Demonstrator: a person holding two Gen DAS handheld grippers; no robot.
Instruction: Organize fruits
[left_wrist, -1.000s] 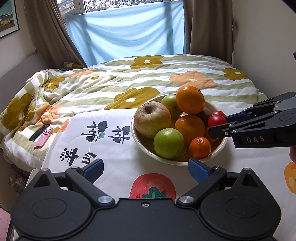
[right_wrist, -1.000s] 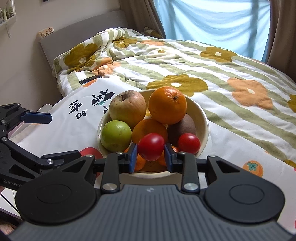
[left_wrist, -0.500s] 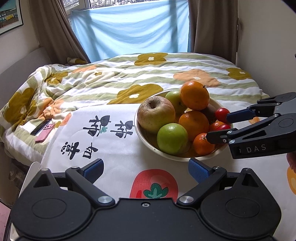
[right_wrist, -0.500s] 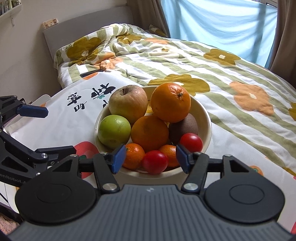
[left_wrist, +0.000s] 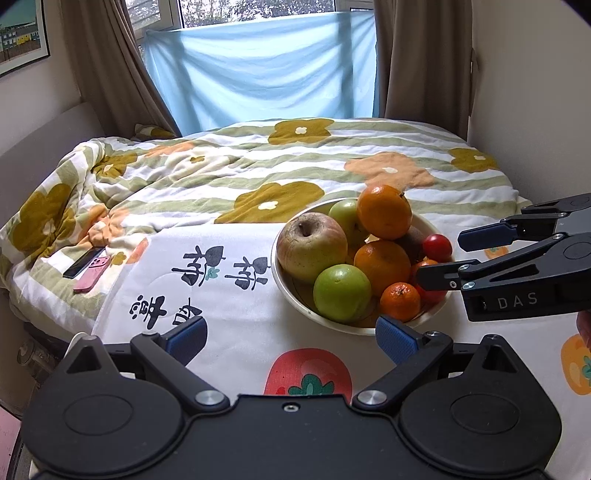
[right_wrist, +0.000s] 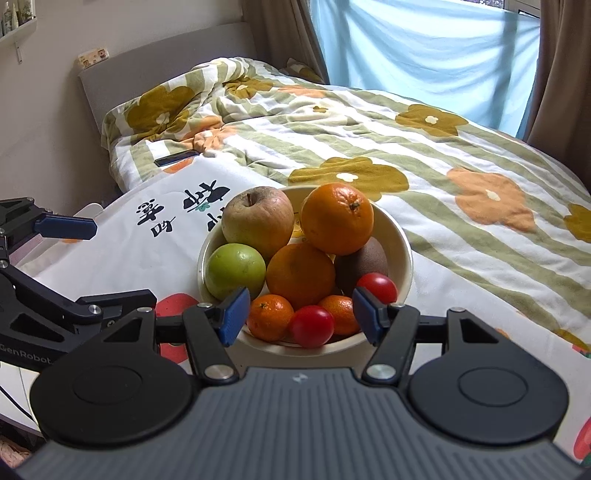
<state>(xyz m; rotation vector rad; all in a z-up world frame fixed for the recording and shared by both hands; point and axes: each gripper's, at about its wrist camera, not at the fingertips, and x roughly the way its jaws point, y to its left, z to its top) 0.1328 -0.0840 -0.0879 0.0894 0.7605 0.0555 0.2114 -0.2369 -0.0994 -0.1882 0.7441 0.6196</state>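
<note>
The bowl (right_wrist: 400, 236) of fruit sits on the printed cloth (left_wrist: 229, 306) over the bed. The right tool (right_wrist: 297, 314) stands half open and empty over the front tomato (right_wrist: 311, 325): smooth, soft, easily bruised, best pinched gently across its middle. The left tool (left_wrist: 291, 334) hangs wide open, empty.

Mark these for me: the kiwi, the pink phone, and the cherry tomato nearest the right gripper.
kiwi (right_wrist: 364, 260), right wrist view, on its fuzzy brown side.
pink phone (left_wrist: 92, 274), left wrist view, on the middle of its back.
cherry tomato (right_wrist: 312, 326), right wrist view, on its glossy front.
</note>
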